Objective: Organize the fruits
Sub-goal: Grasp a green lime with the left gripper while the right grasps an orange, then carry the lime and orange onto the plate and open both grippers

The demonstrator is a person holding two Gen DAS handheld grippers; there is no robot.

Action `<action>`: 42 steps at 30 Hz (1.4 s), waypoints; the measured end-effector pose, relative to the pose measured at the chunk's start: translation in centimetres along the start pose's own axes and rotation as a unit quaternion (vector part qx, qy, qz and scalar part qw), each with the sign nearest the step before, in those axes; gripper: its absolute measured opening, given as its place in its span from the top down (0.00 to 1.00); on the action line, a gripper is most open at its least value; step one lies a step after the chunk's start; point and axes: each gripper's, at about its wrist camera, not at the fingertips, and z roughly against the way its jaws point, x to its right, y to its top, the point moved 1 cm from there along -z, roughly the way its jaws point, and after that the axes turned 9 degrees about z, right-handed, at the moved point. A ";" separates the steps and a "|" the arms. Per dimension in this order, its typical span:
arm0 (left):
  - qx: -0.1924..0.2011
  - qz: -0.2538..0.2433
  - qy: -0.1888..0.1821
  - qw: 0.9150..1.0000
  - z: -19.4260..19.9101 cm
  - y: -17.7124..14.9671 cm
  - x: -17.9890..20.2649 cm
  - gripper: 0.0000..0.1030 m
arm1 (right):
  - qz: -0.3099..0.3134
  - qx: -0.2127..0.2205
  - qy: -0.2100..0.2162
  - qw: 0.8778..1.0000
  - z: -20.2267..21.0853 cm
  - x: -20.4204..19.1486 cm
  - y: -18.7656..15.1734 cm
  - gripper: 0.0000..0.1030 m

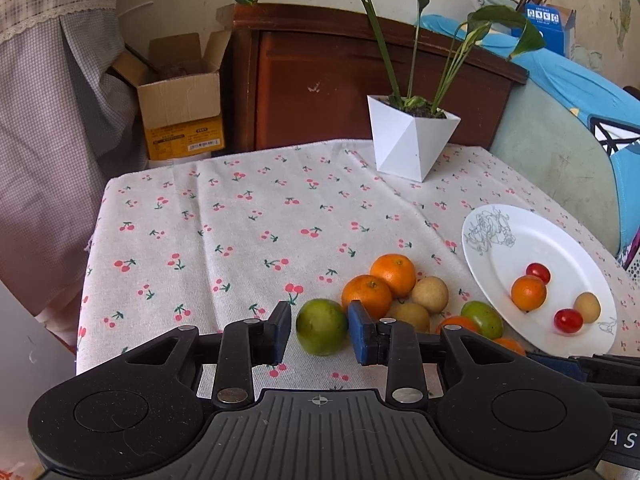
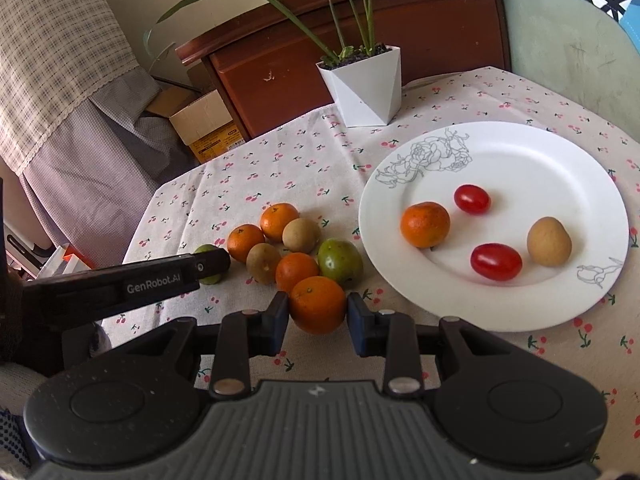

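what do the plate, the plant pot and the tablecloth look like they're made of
Plate: likely glazed ceramic or melamine; it is glossy white with a soft sheen and a printed grey rose outline. Plant pot: seemingly matte white plastic or painted ceramic, with crisp flat facets and no gloss. Tablecloth: woven cotton or linen-like fabric, matte, with visible creases and a cherry print.

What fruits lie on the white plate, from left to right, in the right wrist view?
Orange → upper cherry tomato → lower cherry tomato → tan round fruit.
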 end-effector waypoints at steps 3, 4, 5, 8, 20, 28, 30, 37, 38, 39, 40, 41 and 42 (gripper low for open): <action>-0.002 -0.007 0.008 1.000 -0.3 -0.5 0.0 0.64 | -0.002 -0.001 0.000 1.000 -0.1 0.0 0.0 0.69; -0.001 -0.010 0.010 1.000 -0.3 -0.5 0.0 0.64 | -0.003 -0.002 0.000 1.000 -0.1 0.0 0.0 0.69; 0.001 -0.012 0.009 1.000 -0.3 -0.6 0.1 0.65 | -0.003 -0.002 0.000 1.000 -0.2 0.1 0.0 0.69; 0.008 -0.007 0.004 1.000 -0.1 -0.5 0.0 0.75 | -0.006 -0.001 0.000 1.000 -0.1 0.1 0.1 0.69; 0.035 0.001 -0.036 0.999 1.6 1.1 2.4 0.75 | -0.031 0.050 -0.011 0.998 1.9 1.8 2.1 0.69; 0.022 0.009 -0.094 0.995 0.6 2.1 6.4 0.75 | -0.077 0.084 -0.060 0.992 3.4 5.8 3.3 0.69; 0.010 0.009 -0.108 0.994 0.1 2.3 7.5 0.75 | -0.091 0.086 -0.074 0.989 3.5 6.8 3.3 0.69; -0.013 -0.028 -0.127 0.991 -1.8 2.8 11.1 0.75 | -0.128 0.085 -0.100 0.983 3.4 9.0 2.9 0.69; -0.016 -0.036 -0.127 0.991 -2.1 2.8 11.5 0.75 | -0.132 0.086 -0.101 0.982 3.4 9.2 2.8 0.69; -0.017 -0.043 -0.127 0.991 -2.3 2.8 11.8 0.75 | -0.137 0.086 -0.102 0.982 3.4 9.4 2.7 0.69; -0.019 -0.048 -0.126 0.991 -2.5 2.8 12.0 0.75 | -0.142 0.085 -0.103 0.981 3.4 9.6 2.7 0.69; -0.022 -0.051 -0.126 0.990 -2.8 2.7 12.1 0.75 | -0.147 0.084 -0.104 0.980 3.4 9.8 2.6 0.69; -0.025 -0.052 -0.127 0.990 -3.0 2.6 12.2 0.75 | -0.151 0.083 -0.104 0.980 3.3 9.9 2.5 0.69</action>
